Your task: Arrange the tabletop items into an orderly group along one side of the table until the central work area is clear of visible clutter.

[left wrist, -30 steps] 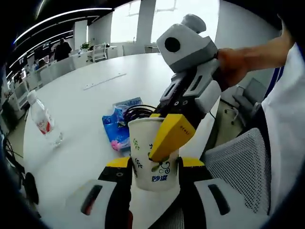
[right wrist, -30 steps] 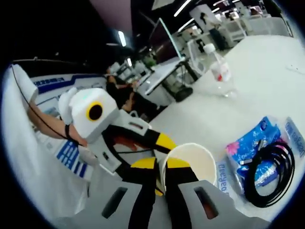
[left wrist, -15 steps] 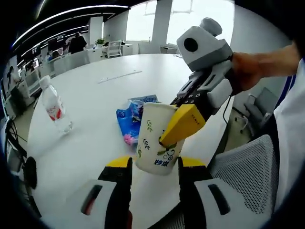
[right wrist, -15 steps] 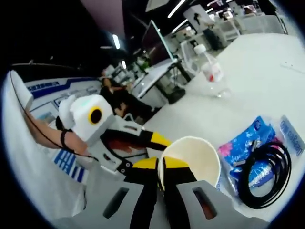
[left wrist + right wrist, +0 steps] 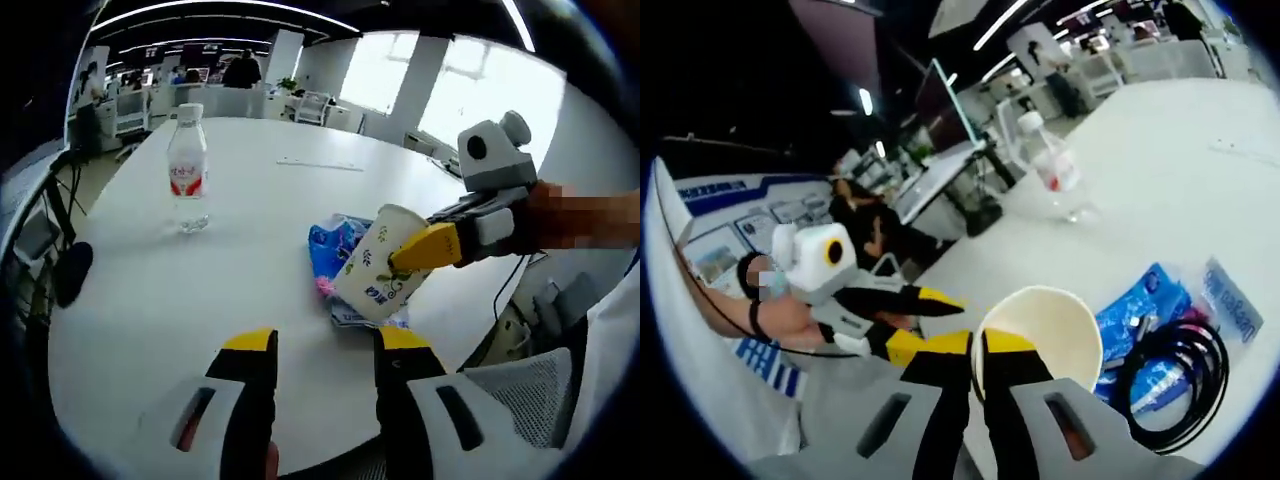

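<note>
**Cup pinched by its rim, tilted above the clutter**

The right claw (image 5: pixel 975 365) is clenched on the rim of the paper cup (image 5: pixel 1040 335), one jaw inside the mouth and one outside. In the left gripper view the cup (image 5: pixel 378 265) hangs tilted, clear of the worktop (image 5: pixel 150 300), above the blue packet (image 5: pixel 328 255) near the worktop's edge. The left claw (image 5: pixel 325 345) is released, its jaws spread with nothing between them, well back from the cup.

A rim pinch on thin paper is the weak point. Squeezed harder, the wall could crease or fold; held slack, the tilted cup could pivot or slip out and drop onto the packet. The inside of the cup looks empty in the right gripper view, so a spill seems unlikely, though its very bottom is hidden.

Just beside the cup in the right gripper view lies a coil of black cable (image 5: pixel 1175 375), resting partly on the packet (image 5: pixel 1140 325). Setting the cup down there would leave it on uneven footing, likely to tip, and a low sweep could snag the cable.

Farther out stands the water bottle (image 5: pixel 187 165), upright and well apart from the rest. It is tall and narrow; a careless nudge would topple it and let it roll.
</note>
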